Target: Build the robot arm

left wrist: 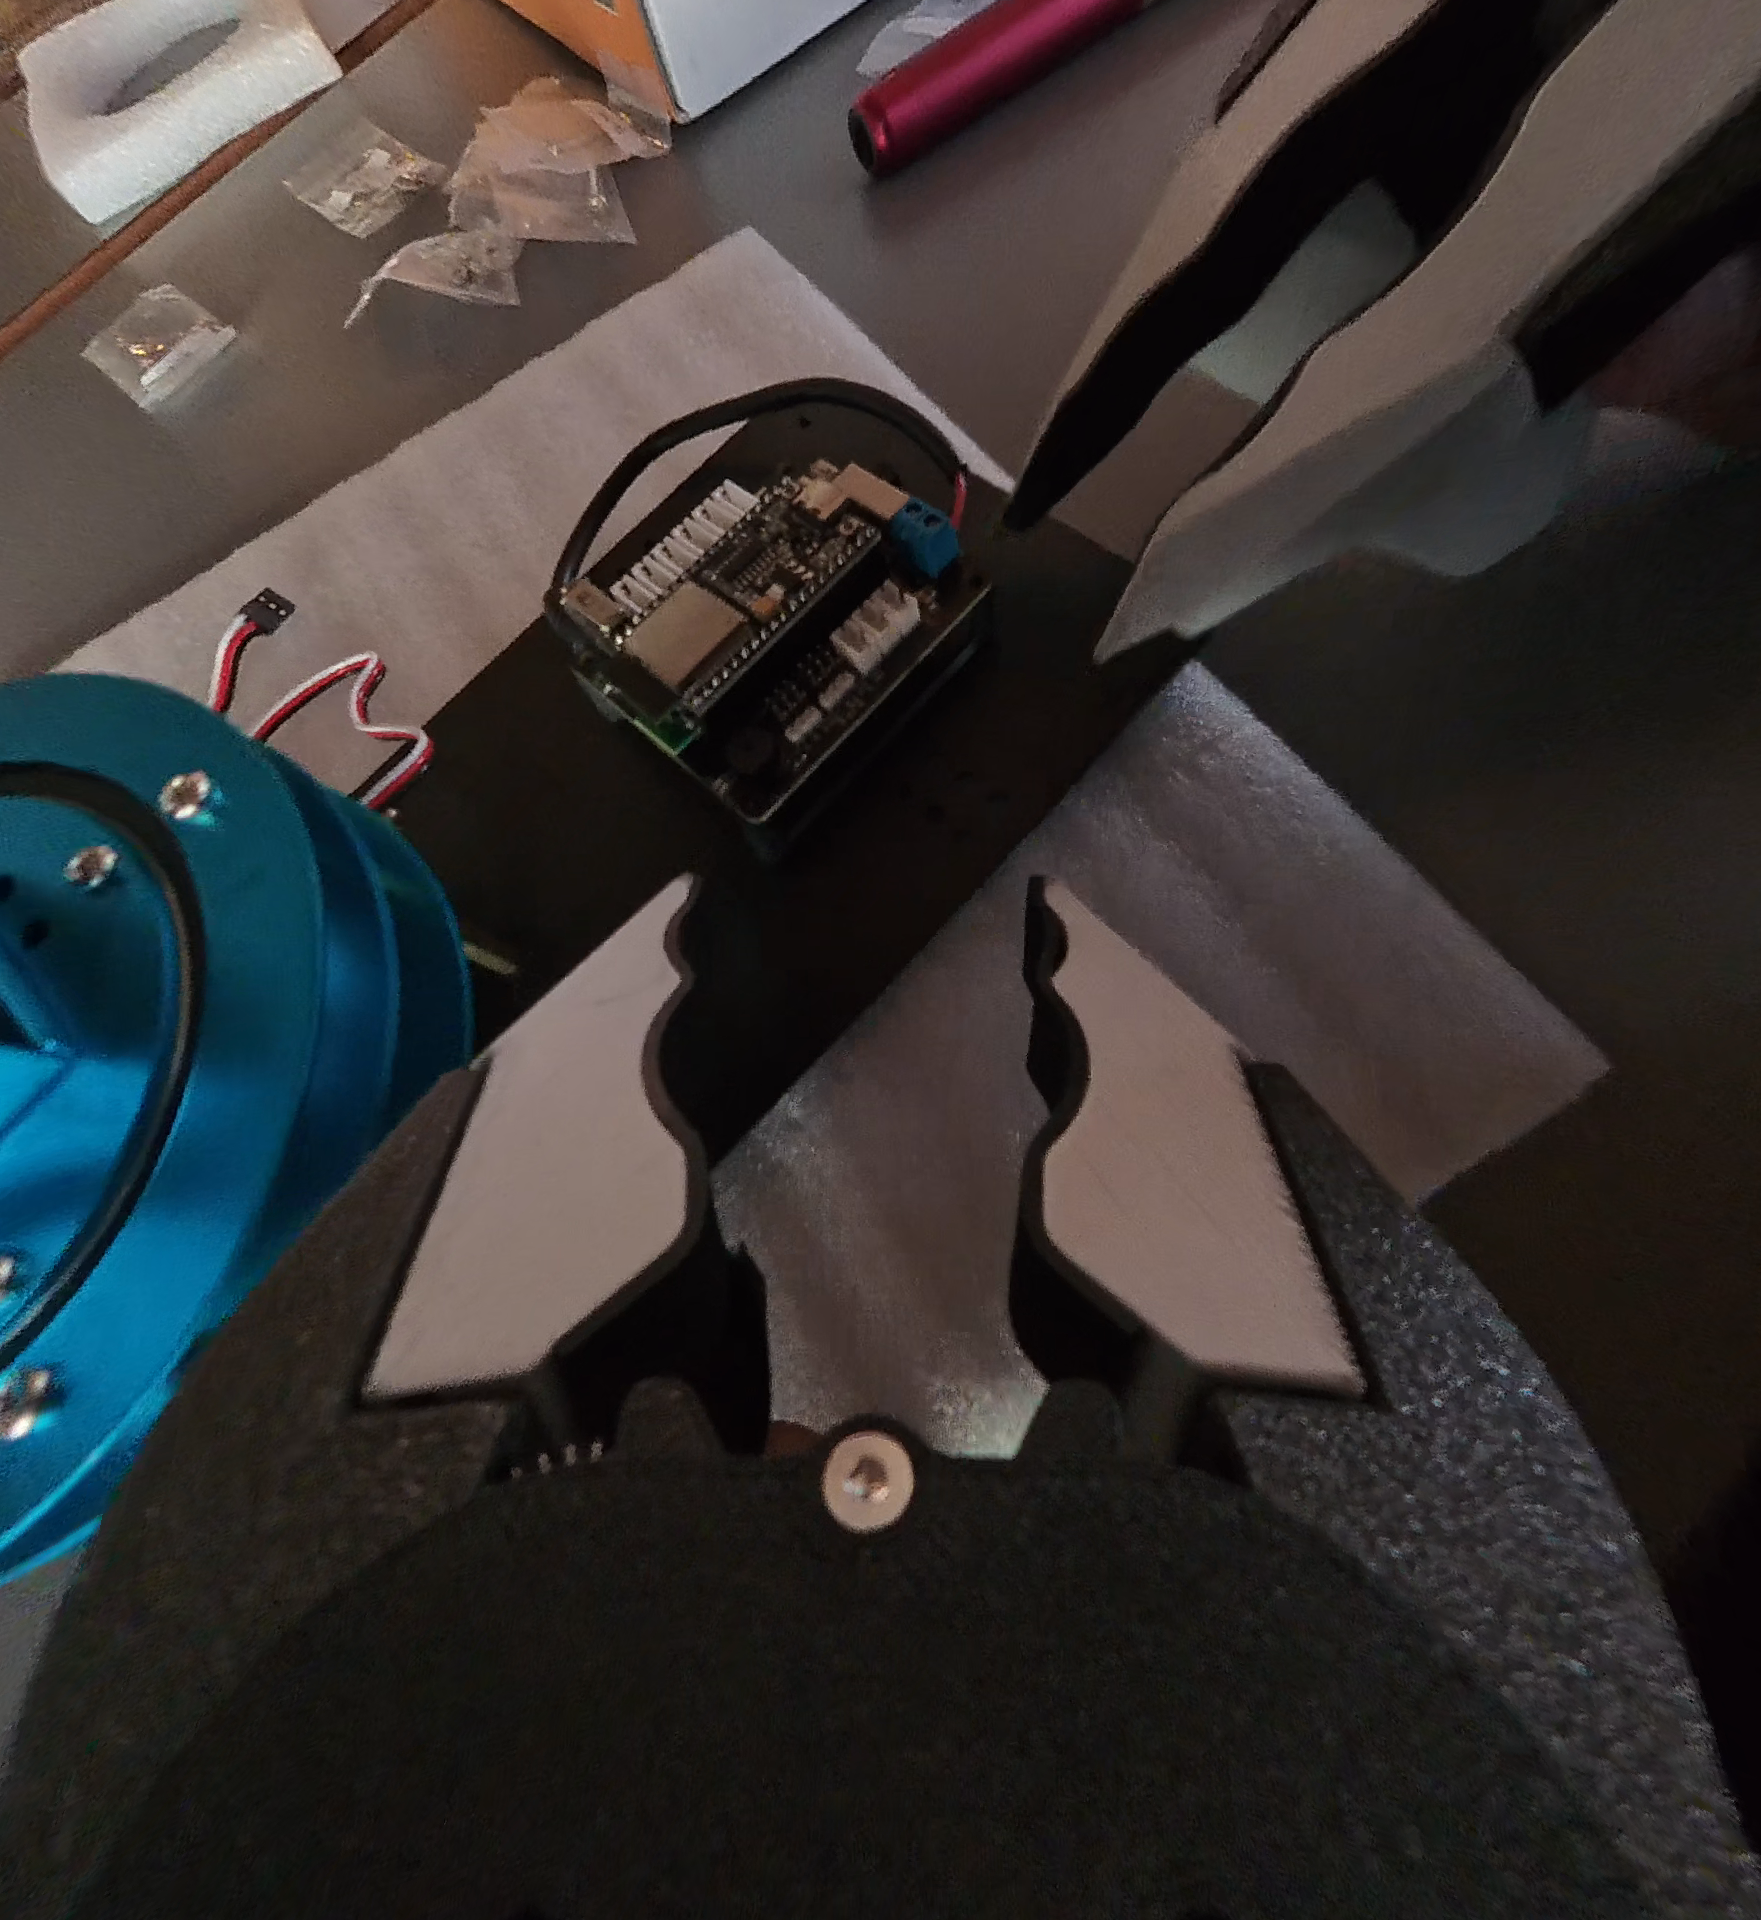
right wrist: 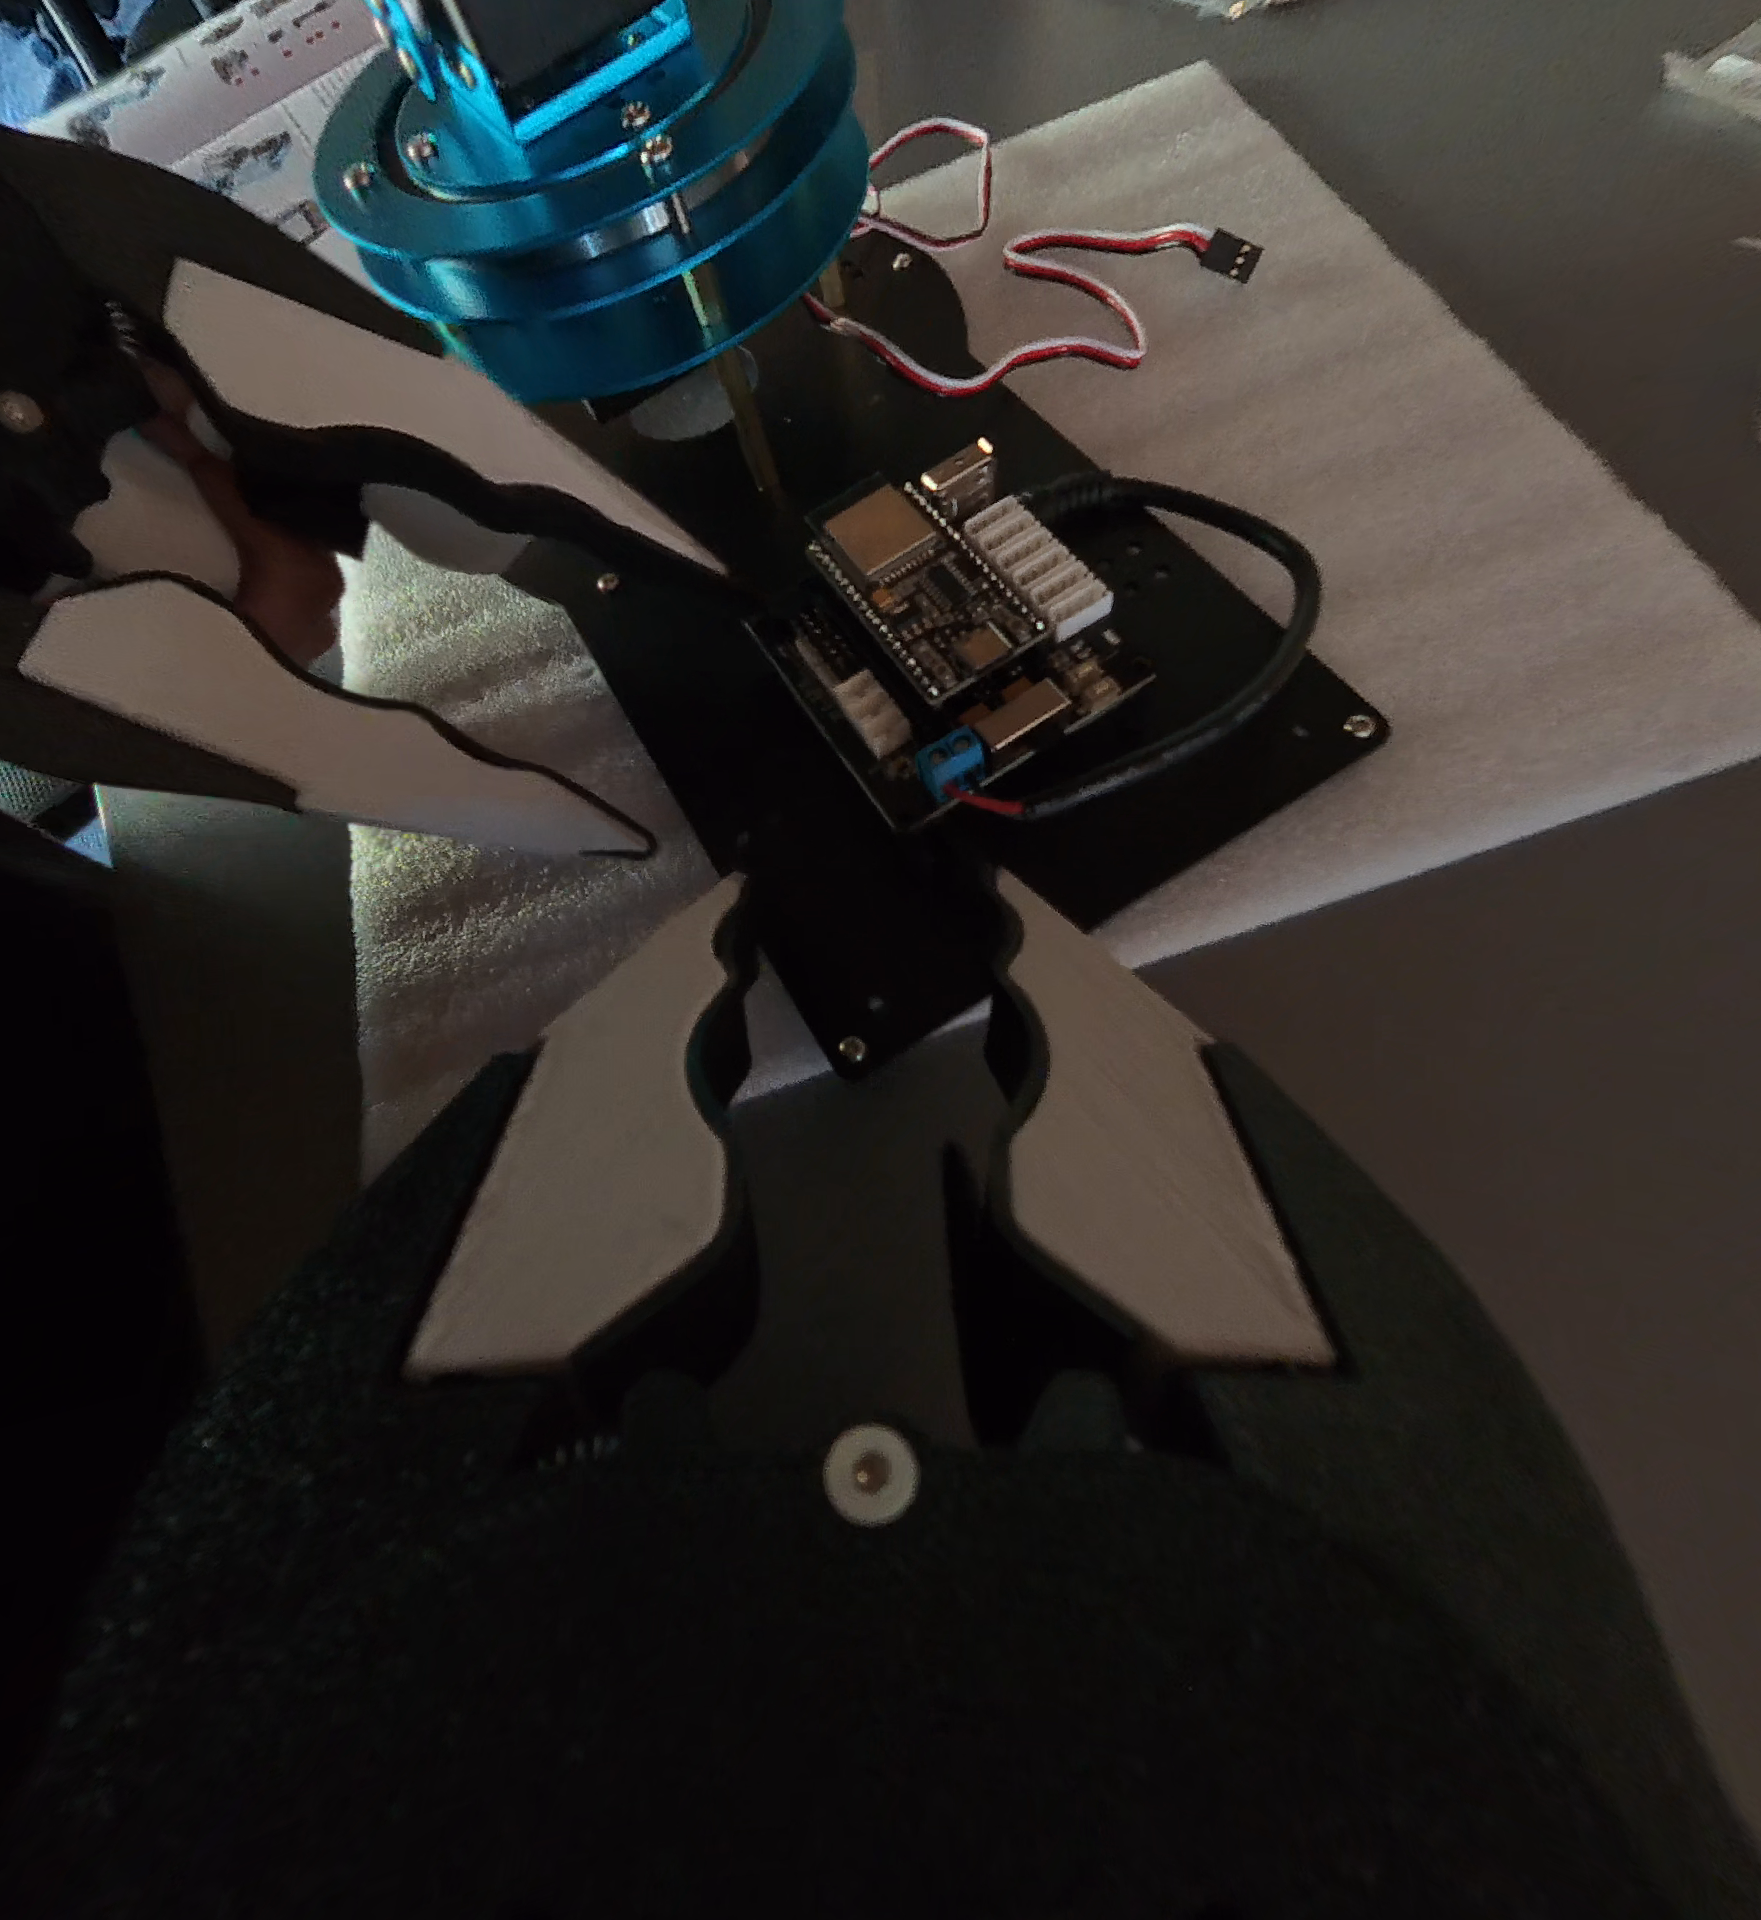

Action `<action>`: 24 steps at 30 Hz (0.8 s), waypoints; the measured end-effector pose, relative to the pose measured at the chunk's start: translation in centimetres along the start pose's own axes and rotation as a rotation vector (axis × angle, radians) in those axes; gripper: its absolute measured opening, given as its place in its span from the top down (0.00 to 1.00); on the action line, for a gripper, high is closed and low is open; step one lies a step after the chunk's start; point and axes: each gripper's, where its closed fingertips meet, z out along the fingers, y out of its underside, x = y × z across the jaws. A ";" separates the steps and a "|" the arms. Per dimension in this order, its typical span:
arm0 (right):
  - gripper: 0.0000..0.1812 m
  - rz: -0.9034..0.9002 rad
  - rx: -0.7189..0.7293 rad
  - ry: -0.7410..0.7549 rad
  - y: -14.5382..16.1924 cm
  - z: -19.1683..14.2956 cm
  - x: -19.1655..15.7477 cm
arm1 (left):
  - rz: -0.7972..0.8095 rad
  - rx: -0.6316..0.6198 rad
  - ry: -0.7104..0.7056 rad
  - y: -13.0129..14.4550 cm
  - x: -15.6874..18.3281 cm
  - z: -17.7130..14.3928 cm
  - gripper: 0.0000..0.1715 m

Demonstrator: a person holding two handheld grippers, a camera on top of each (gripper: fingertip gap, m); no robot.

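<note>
A black base plate (right wrist: 1260,790) lies on a white foam sheet (right wrist: 1427,499). On it sit a circuit board (left wrist: 772,644) with a blue terminal block and a looped black cable (right wrist: 1281,665), and a blue metal turntable (left wrist: 149,1091) raised on posts. My left gripper (left wrist: 860,894) is open and empty, hovering over the plate's edge (left wrist: 585,831) beside the turntable. It also shows at the left of the right wrist view (right wrist: 684,701). My right gripper (right wrist: 871,883) is open, its fingers either side of the plate's near corner (right wrist: 855,1039), just short of the board (right wrist: 949,634). It also shows in the left wrist view (left wrist: 1068,582).
A red-and-white servo lead (right wrist: 1063,312) trails from the turntable (right wrist: 595,208) across the foam. On the grey table behind are several small clear bags of parts (left wrist: 502,197), a magenta cylinder (left wrist: 980,73), a white foam block (left wrist: 159,104) and a cardboard box (left wrist: 710,42). The magenta cylinder (left wrist: 980,73) is closer to my right gripper, around 20 cm from its tips; the left tips are 25 cm off.
</note>
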 end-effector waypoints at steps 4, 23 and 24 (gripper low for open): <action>0.78 0.043 0.090 0.004 -0.9 -1.6 0.1 | -0.049 0.042 -0.004 0.1 -0.1 -1.9 0.65; 0.83 -0.042 0.392 -0.016 -4.8 0.3 -9.3 | -0.337 0.320 -0.383 9.9 -8.1 -15.0 0.70; 0.83 -0.044 0.403 -0.008 -4.9 0.3 -9.3 | -0.310 0.309 -0.420 10.6 -8.6 -15.2 0.70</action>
